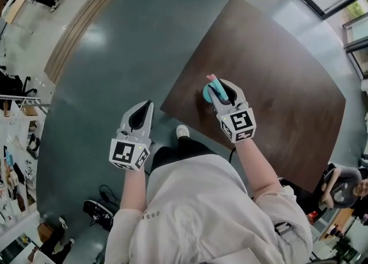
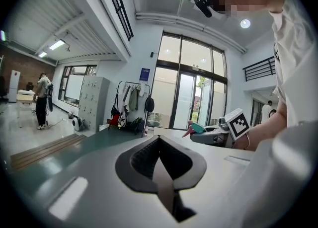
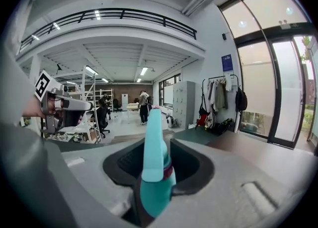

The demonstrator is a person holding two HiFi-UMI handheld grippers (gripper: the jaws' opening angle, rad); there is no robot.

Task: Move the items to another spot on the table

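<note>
The right tongs (image 1: 220, 90) are clenched on a teal item (image 3: 151, 172). It stands between the two jaws and sticks out past their tips. A dark red band runs round its middle and its far end is pink. From the head view, the item hangs over the near left edge of the brown table (image 1: 276, 79), close to that corner. No view makes clear whether it touches the table top.

The left tongs (image 1: 147, 104) are clenched too, but on nothing. In the left gripper view the two jaws meet in one line with no gap and no thing between them. These tongs are to the left of the table, over the dark green floor (image 1: 115, 56), well apart from the right tongs and the item.

The person's shoe (image 1: 182, 132) stands on the floor just beside the near left edge of the table. Both arms reach forward, the right one farther than the left.

Far off in the right gripper view are grey lockers (image 3: 185, 104) and a rack of hanging coats (image 3: 218, 95) near tall windows. Another person sits past the near right corner of the table (image 1: 345, 187).
</note>
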